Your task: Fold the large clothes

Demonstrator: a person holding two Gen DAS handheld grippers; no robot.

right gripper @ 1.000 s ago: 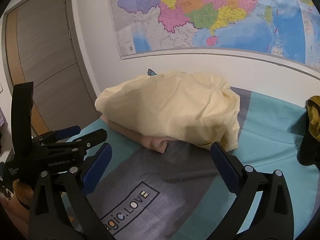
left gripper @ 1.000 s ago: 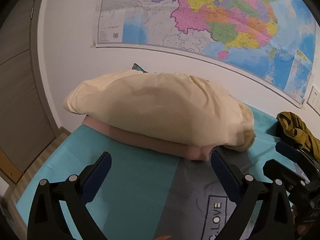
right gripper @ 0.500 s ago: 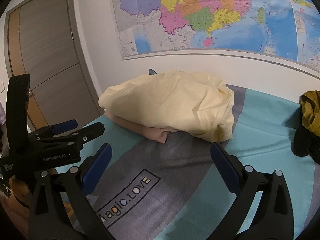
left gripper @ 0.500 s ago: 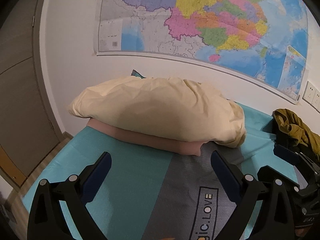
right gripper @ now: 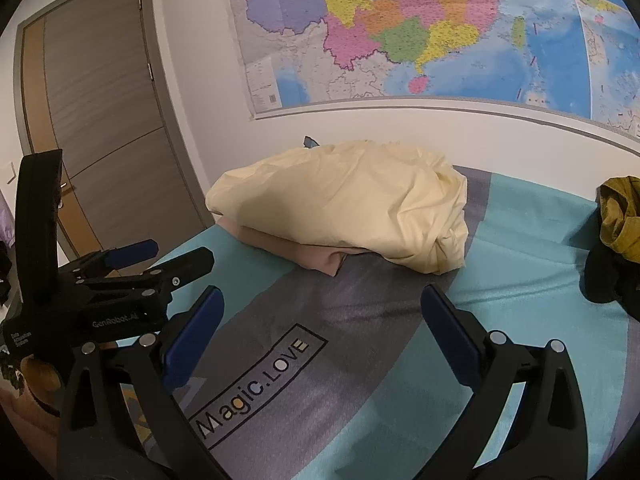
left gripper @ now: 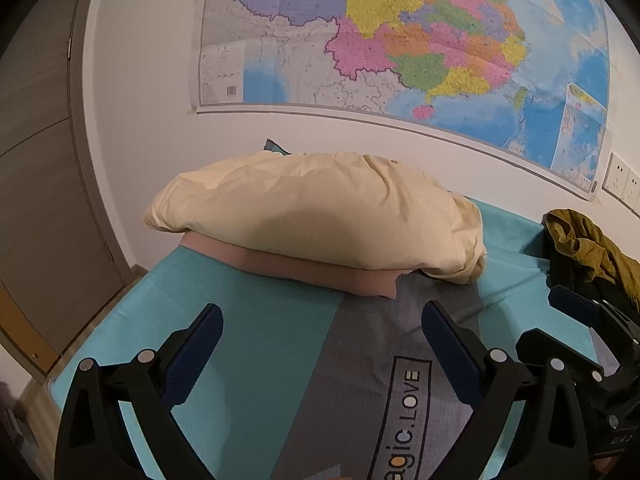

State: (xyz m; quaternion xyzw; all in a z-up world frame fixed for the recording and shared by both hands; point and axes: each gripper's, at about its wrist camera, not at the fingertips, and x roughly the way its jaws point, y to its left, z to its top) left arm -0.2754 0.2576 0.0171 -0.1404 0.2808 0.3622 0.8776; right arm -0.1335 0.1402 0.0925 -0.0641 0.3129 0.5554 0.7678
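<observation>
Both grippers, left gripper [left gripper: 320,344] and right gripper [right gripper: 320,320], hover with jaws apart and empty over the teal-and-grey bed sheet [right gripper: 520,280]. Crumpled olive-green garment [right gripper: 620,216] sits far right; probably best grabbed by two separate edges.

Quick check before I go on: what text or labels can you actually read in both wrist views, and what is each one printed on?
"Magic.LOVE": in a boxed label on the grey stripe of the bedsheet; the left wrist view shows only "agic.LOVE".
"GenRobot.AI": on the left gripper's body, seen from the right wrist.
Small white lines beside it: too small to read.
Wall map lettering, legend and barcode: too small to read.
</observation>
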